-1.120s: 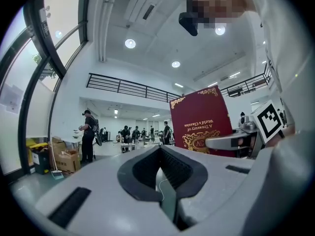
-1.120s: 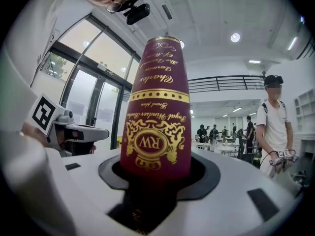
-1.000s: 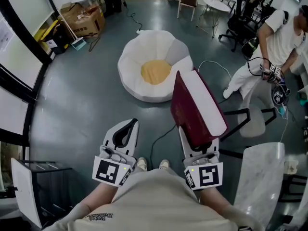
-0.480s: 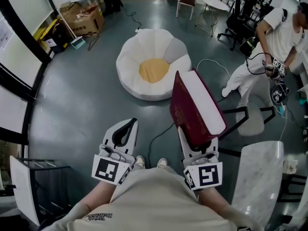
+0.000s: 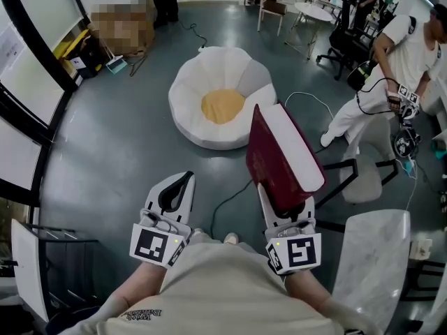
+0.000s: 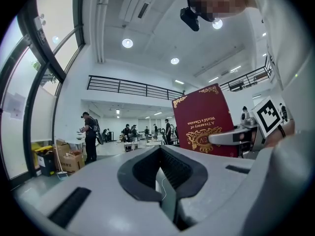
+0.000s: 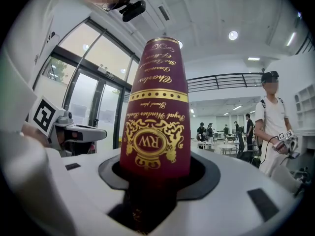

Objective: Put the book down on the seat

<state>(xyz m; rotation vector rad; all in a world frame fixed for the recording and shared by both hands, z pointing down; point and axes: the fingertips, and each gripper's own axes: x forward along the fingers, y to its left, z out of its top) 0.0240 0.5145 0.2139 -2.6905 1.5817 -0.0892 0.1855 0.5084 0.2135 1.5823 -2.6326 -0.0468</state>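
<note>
showing the right claw (image 5: pixel 283 204) gripping the maroon book (image 5: pixel 283 159) by its near end, right of centre, its long axis pointing up-frame toward the white seat (image 5: pixel 192 82) at upper centre, while the left claw (image 5: pixel 183 181) hangs closed and empty.

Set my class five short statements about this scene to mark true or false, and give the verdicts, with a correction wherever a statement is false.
1. The right gripper grips a maroon book. True.
2. The book lies on the white seat. False: it stands up in the gripper, apart from the seat.
3. The left gripper holds nothing. True: its jaws are together.
4. The seat's middle is blue. False: the middle is yellow.
5. Nobody else is in the room. False: a person in white stands at the right of the head view.
</note>
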